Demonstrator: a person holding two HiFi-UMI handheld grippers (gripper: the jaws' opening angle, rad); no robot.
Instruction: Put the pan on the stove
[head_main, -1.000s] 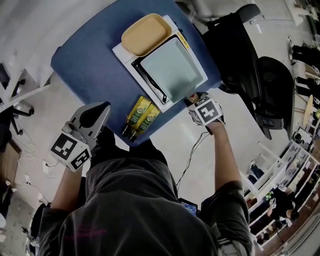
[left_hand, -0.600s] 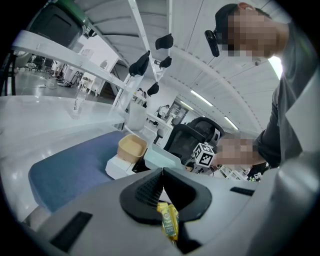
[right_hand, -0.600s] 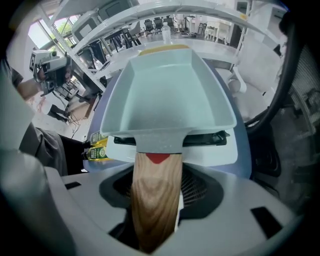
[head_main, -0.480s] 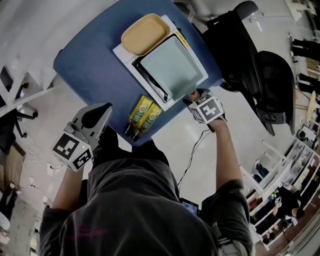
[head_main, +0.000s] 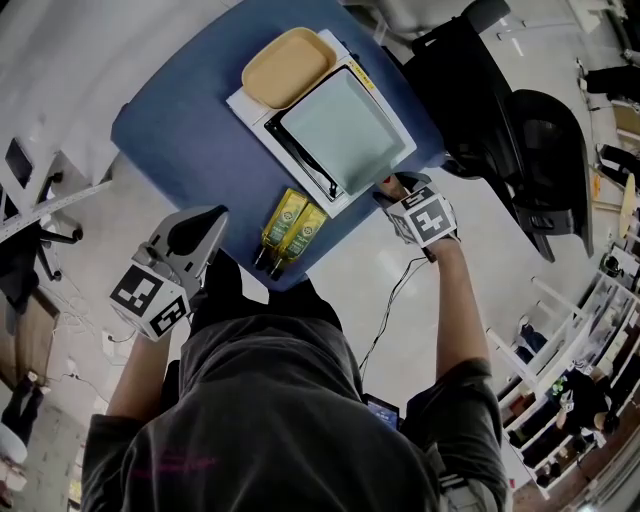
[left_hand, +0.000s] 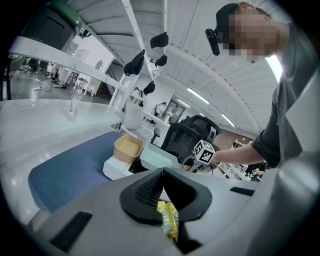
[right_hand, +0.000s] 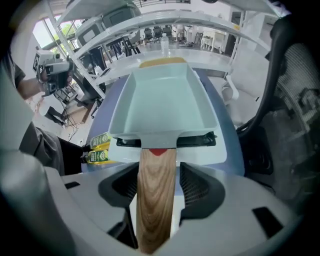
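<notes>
Right gripper view, right gripper (right_hand: 157, 175) jaws just opening wide, smooth wooden handle (right_hand: 155, 210) loose between 2 ribbed black pads (right_hand: 192, 190), square pale-green pan (right_hand: 162, 100) flat on white stove (right_hand: 207, 153), left gripper (left_hand: 162, 175) jaws closed, empty.

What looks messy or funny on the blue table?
The two yellow bottles lie on their sides near the blue table's front edge instead of standing up. Nothing looks spilled or broken. The pan sits flat on the white stove, with a yellow tray beside it.
</notes>
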